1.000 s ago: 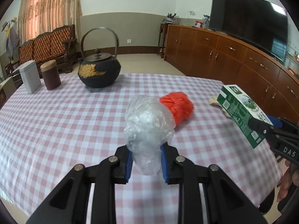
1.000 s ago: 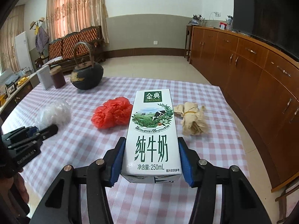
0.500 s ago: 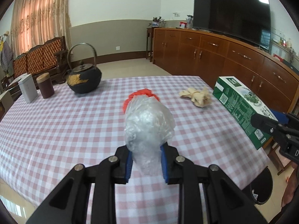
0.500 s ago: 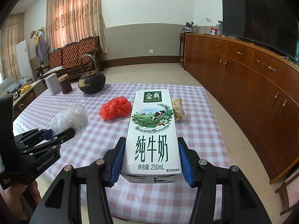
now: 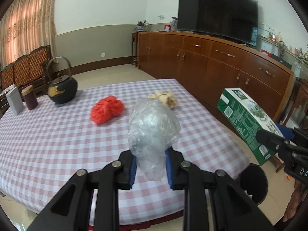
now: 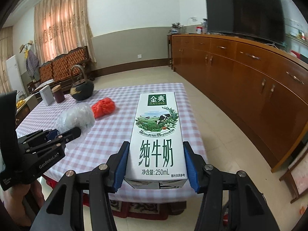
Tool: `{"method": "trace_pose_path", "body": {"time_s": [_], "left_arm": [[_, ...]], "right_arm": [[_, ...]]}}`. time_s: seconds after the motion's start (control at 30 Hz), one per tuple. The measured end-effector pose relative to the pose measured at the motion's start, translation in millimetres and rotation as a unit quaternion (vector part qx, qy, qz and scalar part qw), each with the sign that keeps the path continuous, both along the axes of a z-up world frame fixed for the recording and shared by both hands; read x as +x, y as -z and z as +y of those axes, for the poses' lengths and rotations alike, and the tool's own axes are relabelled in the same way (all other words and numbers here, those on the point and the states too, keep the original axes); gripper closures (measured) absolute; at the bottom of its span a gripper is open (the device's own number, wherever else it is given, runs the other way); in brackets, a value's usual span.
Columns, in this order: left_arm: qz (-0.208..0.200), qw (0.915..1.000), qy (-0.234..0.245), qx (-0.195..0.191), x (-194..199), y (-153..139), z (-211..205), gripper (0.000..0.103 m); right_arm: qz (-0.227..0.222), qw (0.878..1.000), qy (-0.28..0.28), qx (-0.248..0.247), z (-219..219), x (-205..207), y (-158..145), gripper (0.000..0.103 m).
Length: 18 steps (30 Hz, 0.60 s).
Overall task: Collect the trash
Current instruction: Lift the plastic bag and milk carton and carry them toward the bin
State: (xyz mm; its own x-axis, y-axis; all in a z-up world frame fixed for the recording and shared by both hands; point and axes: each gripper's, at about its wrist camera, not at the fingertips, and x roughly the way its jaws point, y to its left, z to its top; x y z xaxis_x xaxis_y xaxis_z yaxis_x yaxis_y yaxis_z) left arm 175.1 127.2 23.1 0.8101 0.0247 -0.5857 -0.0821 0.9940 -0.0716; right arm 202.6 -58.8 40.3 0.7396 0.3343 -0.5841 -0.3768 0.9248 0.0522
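My left gripper (image 5: 151, 168) is shut on a crumpled clear plastic bag (image 5: 153, 132), held up over the front edge of the checked table (image 5: 57, 134). My right gripper (image 6: 156, 166) is shut on a white and green milk carton (image 6: 156, 134), held off the table's right side; the carton also shows in the left wrist view (image 5: 246, 123). A red plastic bag (image 5: 106, 108) and a tan paper wad (image 5: 165, 99) lie on the table. A black trash bin (image 5: 254, 182) stands on the floor at the table's right corner, below the carton.
A black iron kettle (image 5: 61, 89), a dark canister (image 5: 29, 100) and a grey tin (image 5: 14, 101) stand at the table's far left. A long wooden sideboard (image 5: 221, 65) with a TV (image 5: 217, 15) runs along the right wall.
Both grippers have pulled back from the table and risen, each holding its item. The view has swung right, and the black bin has come into sight at the table's corner.
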Motion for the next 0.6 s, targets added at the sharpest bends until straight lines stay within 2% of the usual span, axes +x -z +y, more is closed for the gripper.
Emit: {"method": "trace_pose_path", "body": {"time_s": [0.6], "left_arm": [[-0.002,0.9950,0.100,-0.003,0,2,-93,0.077]], "right_arm": [[-0.008,0.996,0.087,-0.012,-103,-37,0,0.047]]}}
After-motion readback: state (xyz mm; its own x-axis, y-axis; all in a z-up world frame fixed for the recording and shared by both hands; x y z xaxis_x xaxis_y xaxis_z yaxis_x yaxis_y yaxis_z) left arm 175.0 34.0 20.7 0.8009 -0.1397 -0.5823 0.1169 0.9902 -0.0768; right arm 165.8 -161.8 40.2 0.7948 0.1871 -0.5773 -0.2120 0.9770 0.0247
